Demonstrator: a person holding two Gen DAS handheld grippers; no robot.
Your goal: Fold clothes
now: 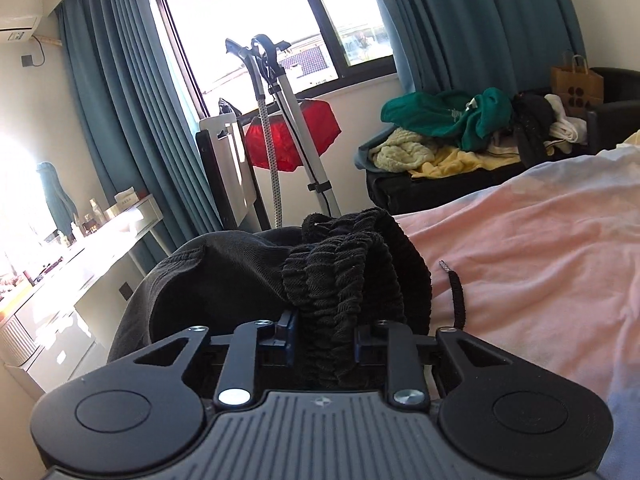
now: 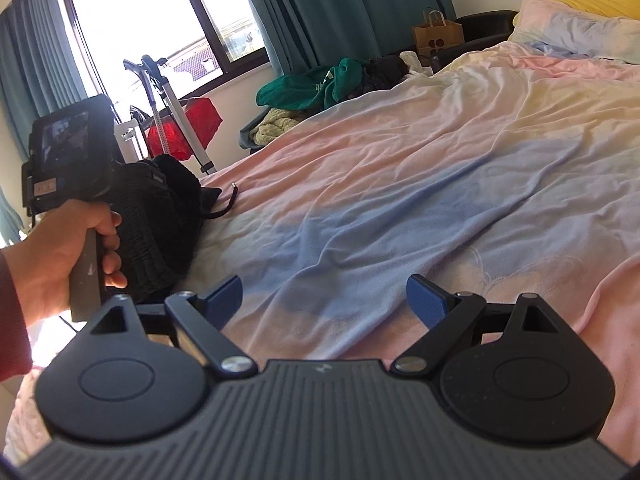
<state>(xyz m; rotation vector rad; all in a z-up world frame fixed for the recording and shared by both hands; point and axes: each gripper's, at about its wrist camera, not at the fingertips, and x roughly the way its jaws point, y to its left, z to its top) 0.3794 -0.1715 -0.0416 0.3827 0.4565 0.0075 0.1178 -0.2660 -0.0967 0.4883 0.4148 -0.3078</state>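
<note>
Left tongs (image 1: 324,340) pinch the black garment (image 1: 344,276) at its ribbed elastic waistband: soft, limp, light. Right tongs (image 2: 324,300) spread, empty over bed (image 2: 400,184). Best second hold: waistband's far end.

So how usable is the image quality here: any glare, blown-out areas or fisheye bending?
Left wrist view: window and desk blown out; curtains bow near the edges; black garment in the left gripper stays readable. Right wrist view: window overexposed, bedsheet evenly lit, right gripper sharp.
</note>
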